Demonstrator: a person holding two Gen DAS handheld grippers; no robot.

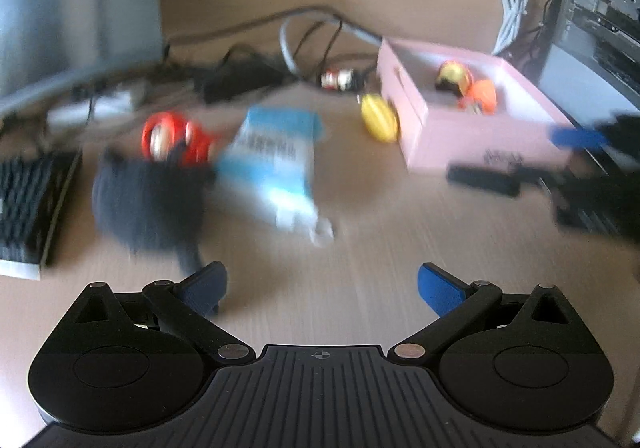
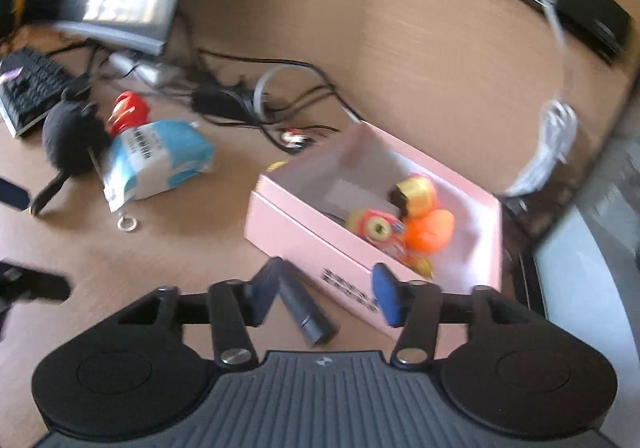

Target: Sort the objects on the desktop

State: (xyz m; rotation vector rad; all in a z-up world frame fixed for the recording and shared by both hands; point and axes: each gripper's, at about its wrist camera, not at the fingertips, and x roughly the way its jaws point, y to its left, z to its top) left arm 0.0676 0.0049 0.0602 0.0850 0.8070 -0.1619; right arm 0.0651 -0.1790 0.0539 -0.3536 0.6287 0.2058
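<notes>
Pink cardboard box (image 2: 320, 248) sits open on the wood-grain worktop (image 2: 180, 260), holding a gold-wrapped round item (image 2: 418, 194), an orange round toy (image 2: 432, 230) and a red-yellow packet (image 2: 376, 228). Black cylindrical stick (image 2: 306, 308) lies on the worktop just beside the box's front wall, between the parted fingers of the right hand-held gripper (image 2: 324, 296); pads not pressing it, jaws at a middling gap. Left hand-held gripper (image 1: 322, 288) wide, nothing between its fingers, over bare worktop. Further out: blue-white plastic pouch (image 1: 272, 160), dark round fuzzy object (image 1: 148, 200), red-handled scissors (image 1: 172, 138) behind it, yellow oval toy (image 1: 380, 118) just beside the box's left wall. Black keyboard (image 1: 28, 204) at far left, tangle of cables (image 1: 280, 60) at the back. Left view heavily blurred.
</notes>
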